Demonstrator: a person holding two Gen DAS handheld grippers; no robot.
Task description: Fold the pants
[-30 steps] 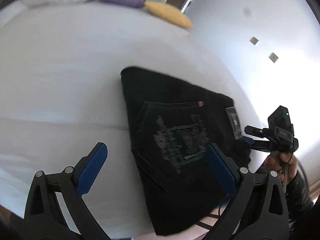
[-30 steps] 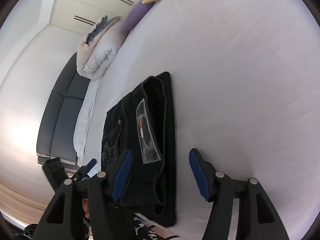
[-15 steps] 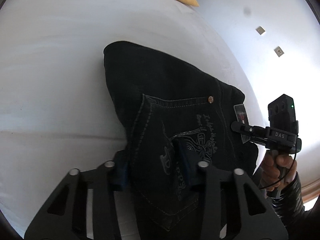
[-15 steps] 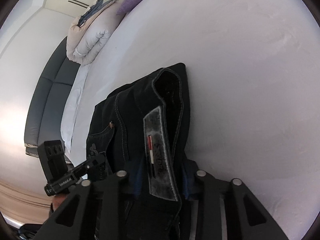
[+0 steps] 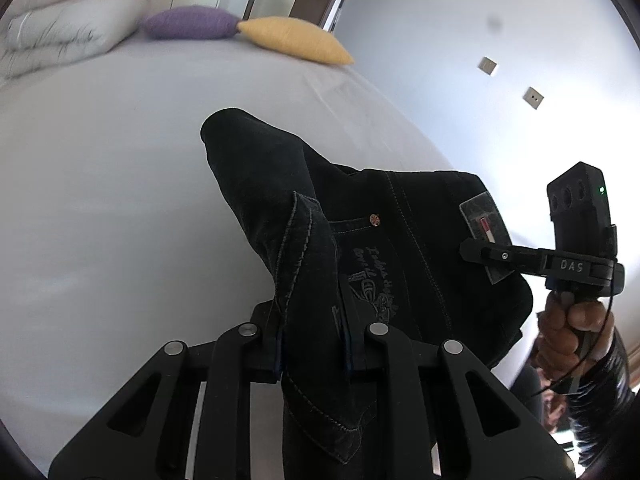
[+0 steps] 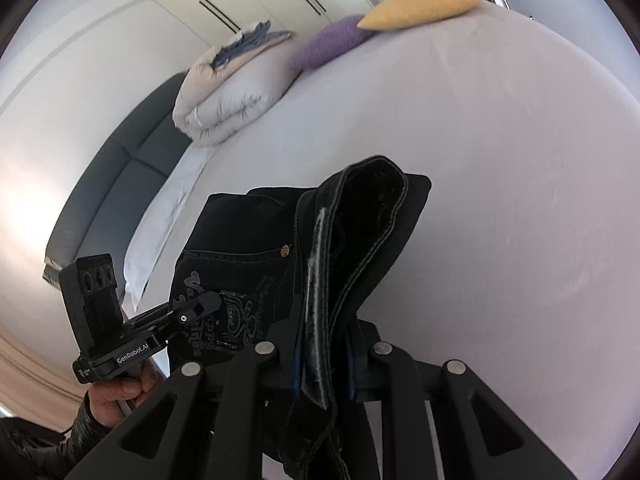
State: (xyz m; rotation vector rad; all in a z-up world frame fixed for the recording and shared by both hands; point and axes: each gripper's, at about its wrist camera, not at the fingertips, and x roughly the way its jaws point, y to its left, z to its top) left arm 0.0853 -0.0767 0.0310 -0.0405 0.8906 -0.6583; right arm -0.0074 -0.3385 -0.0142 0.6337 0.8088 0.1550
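Observation:
The folded black pants (image 5: 360,248) hang lifted above the white bed (image 5: 100,200), bunched between both grippers. My left gripper (image 5: 312,344) is shut on the pocket-side fold of the pants. My right gripper (image 6: 324,364) is shut on the waistband end of the pants (image 6: 352,232), beside the grey label. Each view shows the other gripper held by a hand: the right one (image 5: 488,254) in the left wrist view, the left one (image 6: 200,306) in the right wrist view.
A folded white duvet (image 6: 232,96), a purple pillow (image 5: 188,22) and a yellow pillow (image 5: 292,38) lie at the far end of the bed. A dark sofa (image 6: 116,184) stands beside the bed. A wall with sockets (image 5: 532,98) is on the right.
Both grippers went from open over the flat pants to shut on them, then lifted the pants off the bed, so the cloth now bunches and hangs.

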